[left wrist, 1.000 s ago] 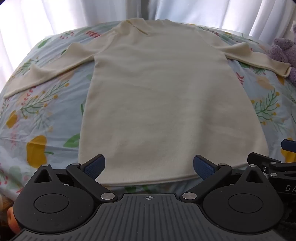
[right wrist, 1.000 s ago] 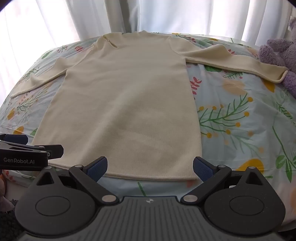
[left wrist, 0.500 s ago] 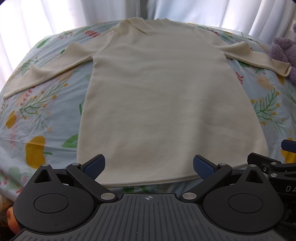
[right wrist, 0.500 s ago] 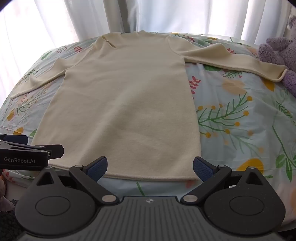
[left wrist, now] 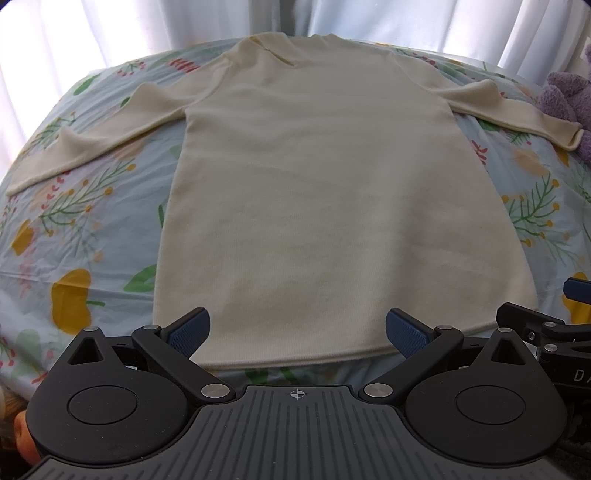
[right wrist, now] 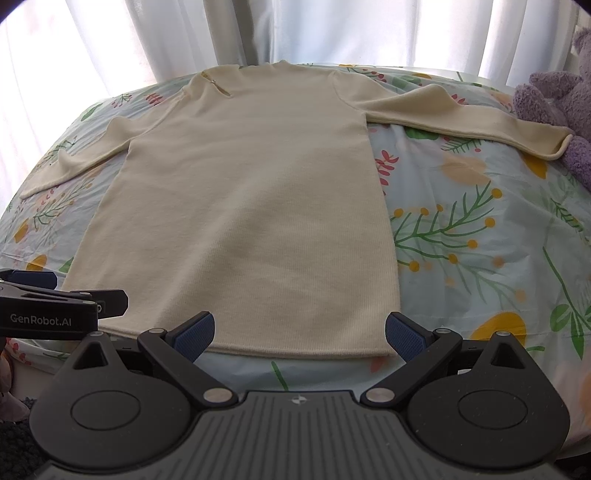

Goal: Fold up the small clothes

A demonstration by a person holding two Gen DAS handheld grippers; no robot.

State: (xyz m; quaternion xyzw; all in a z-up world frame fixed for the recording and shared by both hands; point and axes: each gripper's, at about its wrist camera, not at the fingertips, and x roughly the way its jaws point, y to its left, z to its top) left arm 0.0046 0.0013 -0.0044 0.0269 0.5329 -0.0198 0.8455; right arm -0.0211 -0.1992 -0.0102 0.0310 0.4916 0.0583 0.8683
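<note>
A cream long-sleeved knit dress (left wrist: 317,192) (right wrist: 251,206) lies flat on the floral sheet, collar far, hem near, both sleeves spread out to the sides. My left gripper (left wrist: 295,332) is open, its blue pads apart just above the hem's middle-left. My right gripper (right wrist: 299,332) is open too, over the hem's right part, its right pad near the hem's right corner. Neither holds cloth. The right gripper's body shows at the left wrist view's right edge (left wrist: 554,332); the left gripper's body shows at the right wrist view's left edge (right wrist: 55,306).
A floral bed sheet (left wrist: 74,221) (right wrist: 480,229) covers the surface. A purple plush toy (right wrist: 554,103) (left wrist: 565,99) sits at the far right, beside the right sleeve's cuff. White curtains (right wrist: 332,29) hang behind.
Both grippers have drifted very slightly; the dress sits a touch differently in view. Nothing was gripped or released.
</note>
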